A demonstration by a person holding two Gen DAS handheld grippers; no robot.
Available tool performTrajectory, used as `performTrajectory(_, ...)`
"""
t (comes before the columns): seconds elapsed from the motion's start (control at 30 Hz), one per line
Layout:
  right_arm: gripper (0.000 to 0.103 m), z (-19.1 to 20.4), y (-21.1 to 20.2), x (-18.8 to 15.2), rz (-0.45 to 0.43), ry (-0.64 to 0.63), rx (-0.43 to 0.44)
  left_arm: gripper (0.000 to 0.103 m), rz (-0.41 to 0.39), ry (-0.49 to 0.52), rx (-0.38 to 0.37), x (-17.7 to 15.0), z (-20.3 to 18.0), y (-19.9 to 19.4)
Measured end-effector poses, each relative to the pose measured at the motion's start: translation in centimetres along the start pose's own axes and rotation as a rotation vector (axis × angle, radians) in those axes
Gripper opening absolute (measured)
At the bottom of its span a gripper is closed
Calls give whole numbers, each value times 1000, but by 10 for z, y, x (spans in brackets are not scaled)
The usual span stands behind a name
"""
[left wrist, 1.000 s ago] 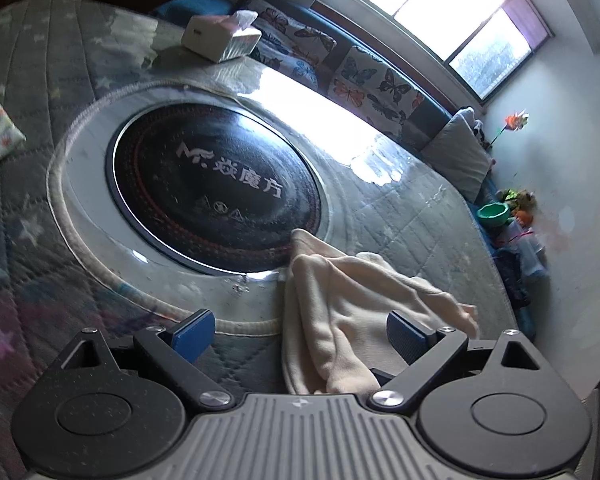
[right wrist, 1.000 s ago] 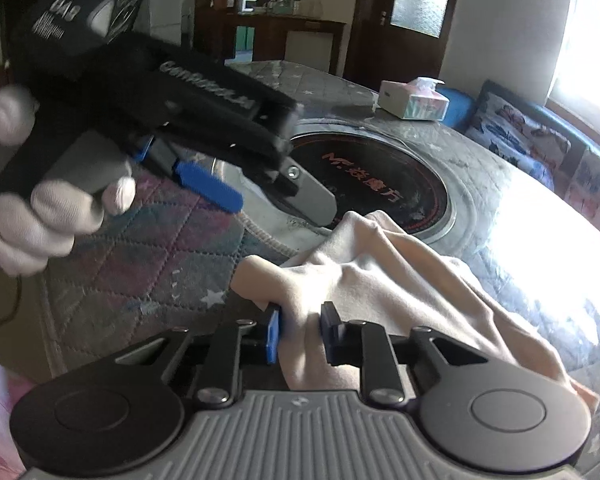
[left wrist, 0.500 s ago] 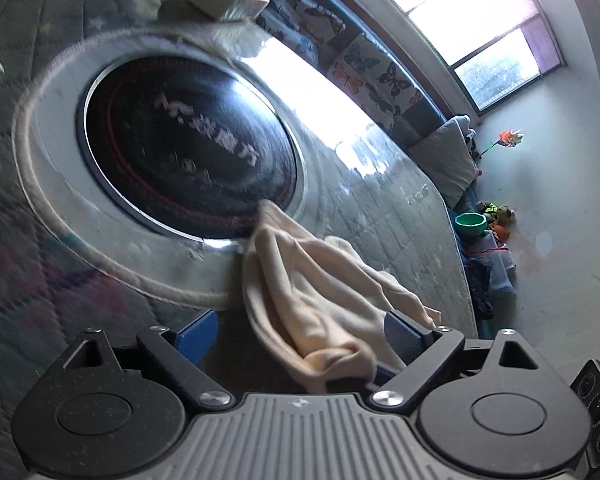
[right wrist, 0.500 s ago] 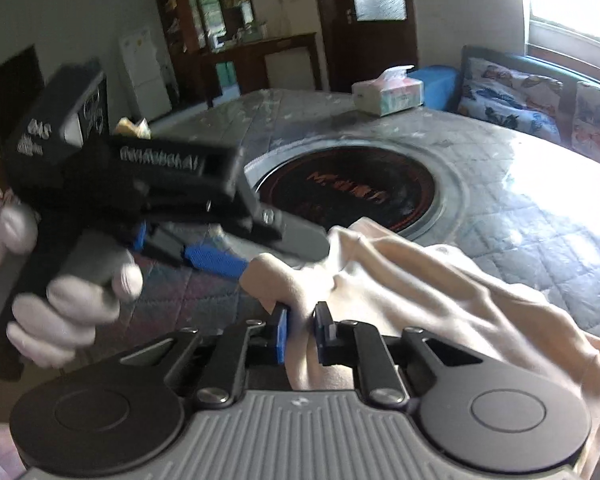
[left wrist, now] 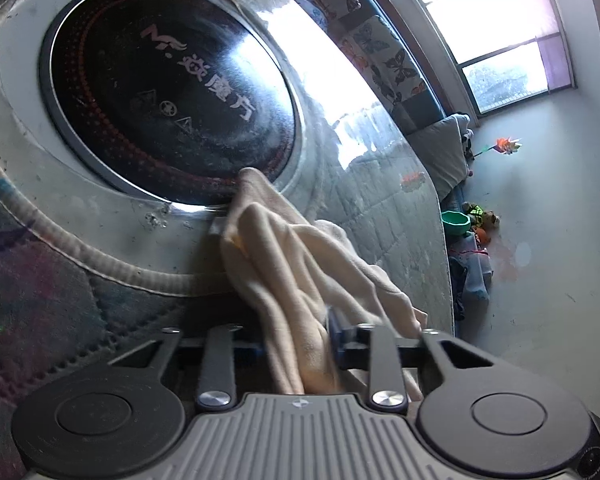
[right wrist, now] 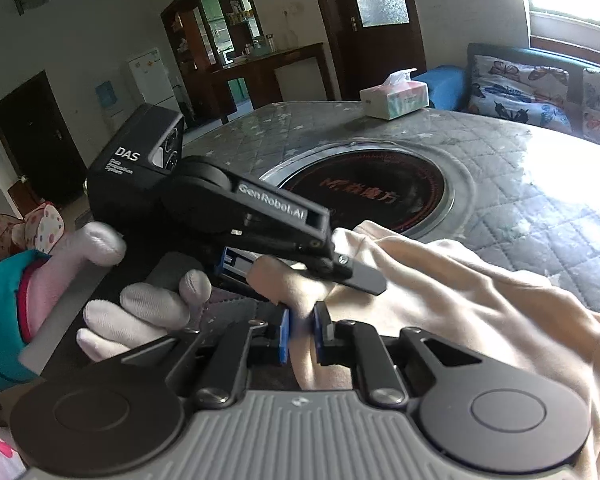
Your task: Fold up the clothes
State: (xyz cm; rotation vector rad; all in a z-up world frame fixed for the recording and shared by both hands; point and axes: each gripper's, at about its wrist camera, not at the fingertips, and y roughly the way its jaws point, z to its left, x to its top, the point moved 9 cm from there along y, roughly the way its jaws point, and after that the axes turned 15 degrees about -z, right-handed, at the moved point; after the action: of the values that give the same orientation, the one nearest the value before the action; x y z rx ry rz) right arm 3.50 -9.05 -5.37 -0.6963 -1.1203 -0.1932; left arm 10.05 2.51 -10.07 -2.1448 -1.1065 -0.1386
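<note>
On the quilted grey table cover (right wrist: 540,216), just beside the round black glass cooktop (left wrist: 164,92) set into the table, lies the cream-coloured soft cloth garment (left wrist: 300,264), crumpled into long folds, with one corner reaching up to touch the cooktop's pale metal rim (left wrist: 24,92) and the rest trailing toward both cameras. Its near end is bunched and lifted between the two tools: the left gripper (left wrist: 296,340) has its fingers drawn narrow with a thick wad of the fabric pinched between them, the blue pad on the right side pressed into the cloth while the left pad is mostly hidden behind the folds. In the right wrist view the right gripper (right wrist: 300,336) is likewise closed tight on a fold of the same garment (right wrist: 460,300), blue pads squeezing it from either side, and the black body of the left gripper (right wrist: 284,264), lettered GenRobot.AI, crosses just above it, held by a hand in a white glove (right wrist: 140,312) with a teal sleeve. Farther back on the table stands a white tissue box (right wrist: 394,94), near the far edge, and beyond it a sofa with butterfly-print cushions (right wrist: 520,88) under a bright window
</note>
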Motion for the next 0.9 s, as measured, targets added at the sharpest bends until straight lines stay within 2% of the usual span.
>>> performTrajectory(0.07, 19, -2, -2, -1, 0, 2, 1, 21, 0, 0, -1, 0, 2, 0)
performTrajectory(0.23, 21, -22, -23, -1, -26, 20, -56, 20, 1, 6, -8, 2, 3, 0)
performTrajectory(0.33, 23, -50, -40, 0, -53, 37, -148, 20, 1, 16, -8, 3, 3, -1)
performTrajectory(0.6, 43, -148, -81, -14, -77, 109, -450, 20, -3, 67, 1, 4, -3, 1)
performTrajectory(0.73, 52, -179, -86, -25, -85, 189, -501, 20, -8, 81, 4, 5, -5, 3)
performTrajectory(0.9, 54, -192, -84, -36, -103, 230, -506, 20, -12, 106, 8, 3, -6, 1)
